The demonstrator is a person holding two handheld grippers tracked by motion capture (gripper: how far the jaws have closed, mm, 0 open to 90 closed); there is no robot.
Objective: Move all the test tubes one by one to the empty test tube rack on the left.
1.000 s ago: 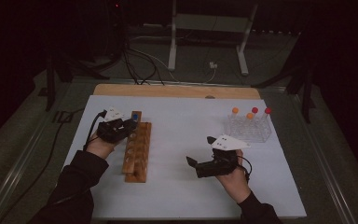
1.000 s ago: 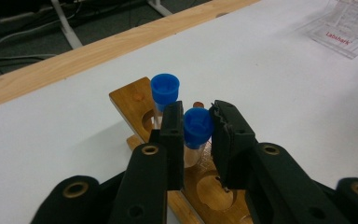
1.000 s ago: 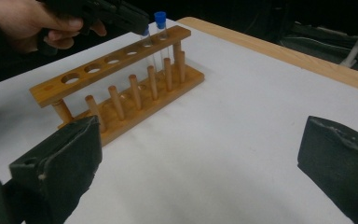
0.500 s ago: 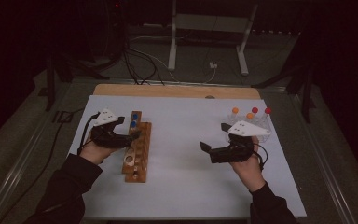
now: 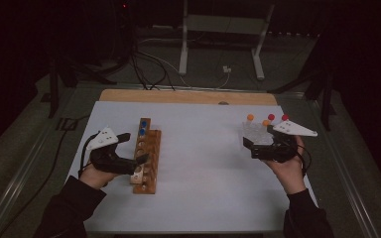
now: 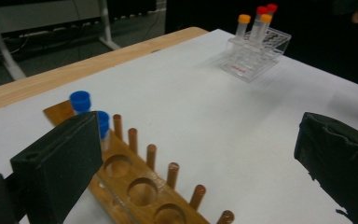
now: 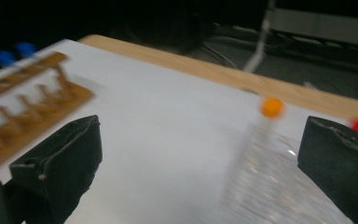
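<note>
While spread wide after just opening, left gripper (image 5: pixel 138 159) empty beside brown wooden peg rack (image 5: pixel 146 156). Right gripper (image 5: pixel 250 145) agape, empty, at six o'clock of clear plastic tube rack (image 5: pixel 258 132).

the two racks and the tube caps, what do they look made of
Brown rack: apparently wood with a slight sheen, showing grain, drilled holes and pegs. Clear rack: likely glossy see-through plastic, the sheet showing through it. Blue caps and orange cap: probably smooth moulded plastic.
</note>
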